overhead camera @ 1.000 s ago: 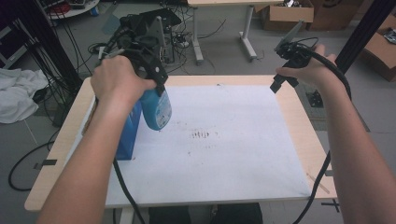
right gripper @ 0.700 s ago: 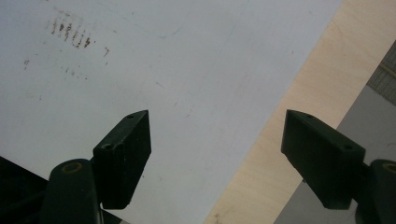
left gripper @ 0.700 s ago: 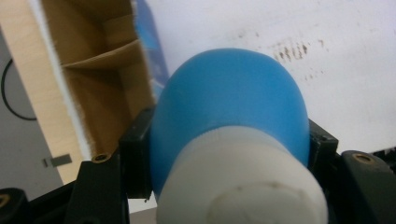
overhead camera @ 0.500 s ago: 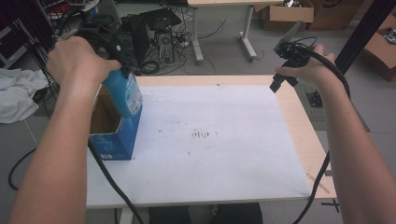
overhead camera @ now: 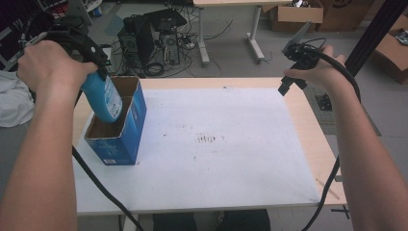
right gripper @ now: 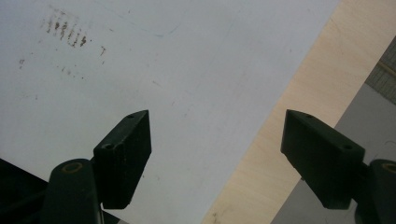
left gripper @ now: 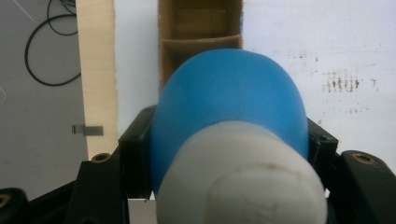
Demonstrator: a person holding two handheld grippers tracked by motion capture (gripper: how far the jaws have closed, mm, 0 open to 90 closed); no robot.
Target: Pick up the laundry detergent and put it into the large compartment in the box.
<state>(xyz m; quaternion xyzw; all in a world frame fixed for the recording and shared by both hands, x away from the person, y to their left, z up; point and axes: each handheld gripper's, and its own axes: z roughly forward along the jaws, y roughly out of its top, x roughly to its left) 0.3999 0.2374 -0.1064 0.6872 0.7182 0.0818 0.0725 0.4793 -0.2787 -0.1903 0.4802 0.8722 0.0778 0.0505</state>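
Tabletop (overhead camera: 231, 163): your white work surface with pale wood edges at 3 and 9 o'clock; faint dark smudges sit near its centre.

Cardboard box (overhead camera: 126, 139): a blue open-topped box, brown inside, stands at about 9 o'clock on the tabletop, near the left edge. In the left gripper view (left gripper: 201, 42) you can see an inner divider wall, so mind which compartment you aim for.

Blue bottle (overhead camera: 102, 98): it hangs tilted over the box mouth, base down and dipping just inside the rim, white cap (left gripper: 238, 182) up toward your hand. I judge it a smooth, rounded plastic bottle, probably light and fairly stiff but slippery on its curved shoulders; hold it just below the cap, where your jaws flank it now, since the wider body would tend to squirt out.

Left gripper (overhead camera: 89, 53): at 10 o'clock, clamped on the bottle's upper body, one black jaw on each side.

Right gripper (right gripper: 215, 158): held at about 2 o'clock above the far right corner of the tabletop, jaws spread wide with nothing between them.
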